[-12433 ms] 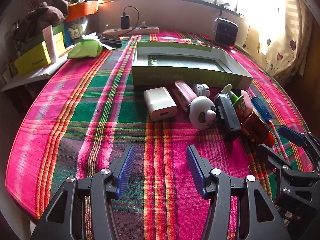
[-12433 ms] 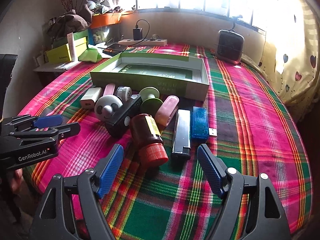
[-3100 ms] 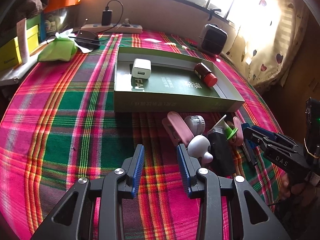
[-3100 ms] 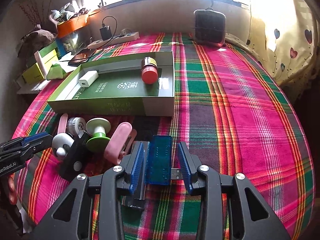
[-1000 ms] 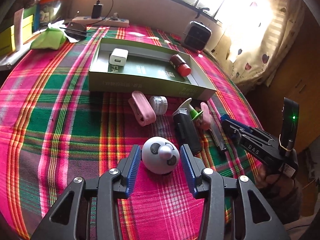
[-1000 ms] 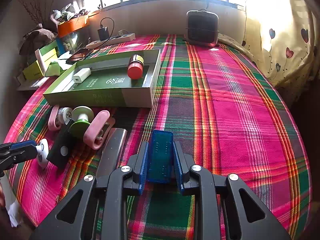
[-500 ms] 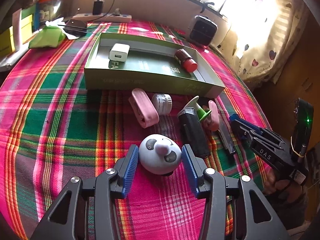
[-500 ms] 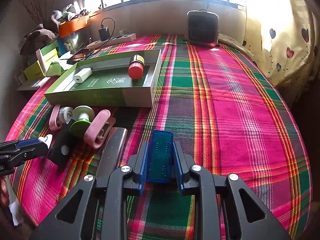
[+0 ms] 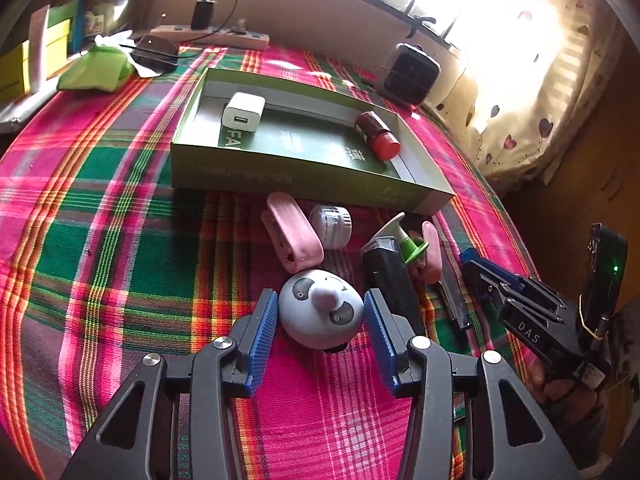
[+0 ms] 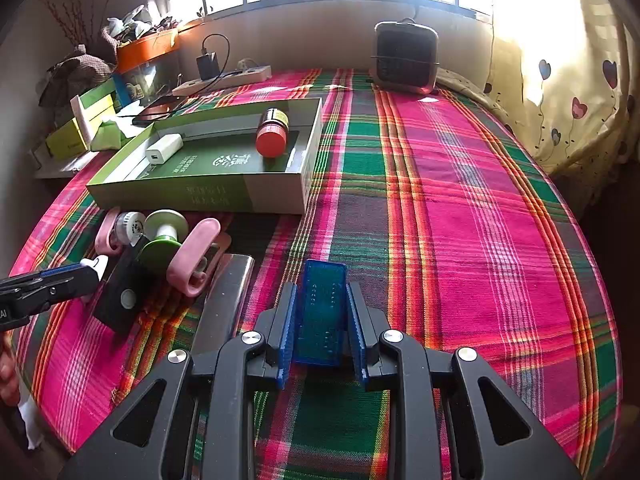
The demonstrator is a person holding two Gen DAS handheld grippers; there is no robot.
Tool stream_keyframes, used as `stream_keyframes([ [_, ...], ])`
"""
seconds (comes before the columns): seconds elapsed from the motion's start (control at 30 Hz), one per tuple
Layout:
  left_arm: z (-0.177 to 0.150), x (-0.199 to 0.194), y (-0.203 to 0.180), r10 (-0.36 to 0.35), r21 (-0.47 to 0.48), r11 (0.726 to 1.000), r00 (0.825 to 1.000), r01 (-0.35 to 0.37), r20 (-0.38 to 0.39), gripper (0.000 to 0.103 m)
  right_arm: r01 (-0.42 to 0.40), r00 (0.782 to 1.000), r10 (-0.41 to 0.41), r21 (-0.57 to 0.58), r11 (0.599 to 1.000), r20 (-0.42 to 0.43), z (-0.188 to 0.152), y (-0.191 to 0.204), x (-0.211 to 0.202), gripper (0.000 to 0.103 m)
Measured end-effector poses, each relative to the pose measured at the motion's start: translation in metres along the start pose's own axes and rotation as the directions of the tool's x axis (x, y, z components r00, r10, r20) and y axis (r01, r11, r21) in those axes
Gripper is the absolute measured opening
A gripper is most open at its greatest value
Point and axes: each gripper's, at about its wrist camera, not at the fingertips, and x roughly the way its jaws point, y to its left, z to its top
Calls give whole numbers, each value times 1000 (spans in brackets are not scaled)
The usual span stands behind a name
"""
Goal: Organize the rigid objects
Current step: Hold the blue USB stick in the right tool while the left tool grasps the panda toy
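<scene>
My left gripper (image 9: 320, 314) is shut on a white panda-faced round toy (image 9: 320, 312), held just above the plaid cloth. My right gripper (image 10: 321, 312) is shut on a translucent blue card reader (image 10: 322, 312), which stands up between the blue pads. The green box lid (image 9: 304, 176) (image 10: 200, 196) holds a white charger (image 9: 244, 112) (image 10: 164, 148) and a red-capped bottle (image 9: 378, 136) (image 10: 272, 132). In front of it lie a pink clip (image 9: 292, 232), a small white cylinder (image 9: 330, 222), a black device (image 9: 390, 280), a green-and-white funnel (image 10: 162, 244), a second pink clip (image 10: 194, 256) and a silver bar (image 10: 222, 304).
A black speaker (image 10: 404, 56) stands at the back by the window. A power strip with a charger (image 10: 224, 76), a phone, a green cloth (image 9: 96, 72) and yellow boxes crowd the back left. The right gripper's body (image 9: 536, 320) shows at the right edge of the left wrist view.
My left gripper has carried the panda toy forward, closer to the pink clip and the box. The right gripper still holds the blue card reader in much the same place.
</scene>
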Motion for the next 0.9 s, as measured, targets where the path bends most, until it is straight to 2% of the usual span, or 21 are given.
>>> stream_keyframes([
  [0.27,3,2,-5,30,52,998,1000,-29,-11,44,5,1000,-5,-3,1000,0,0,1,0,25],
  [0.4,6,1,3,19,18,1000,1000,-19,-2,44,6,1000,-6,-3,1000,0,0,1,0,25],
  [0.63,7,0,7,42,13,999,999,-42,5,44,7,1000,-7,-1,1000,0,0,1,0,25],
  [0.9,8,1,9,22,-5,1000,1000,-22,5,44,9,1000,-9,-2,1000,0,0,0,0,25],
])
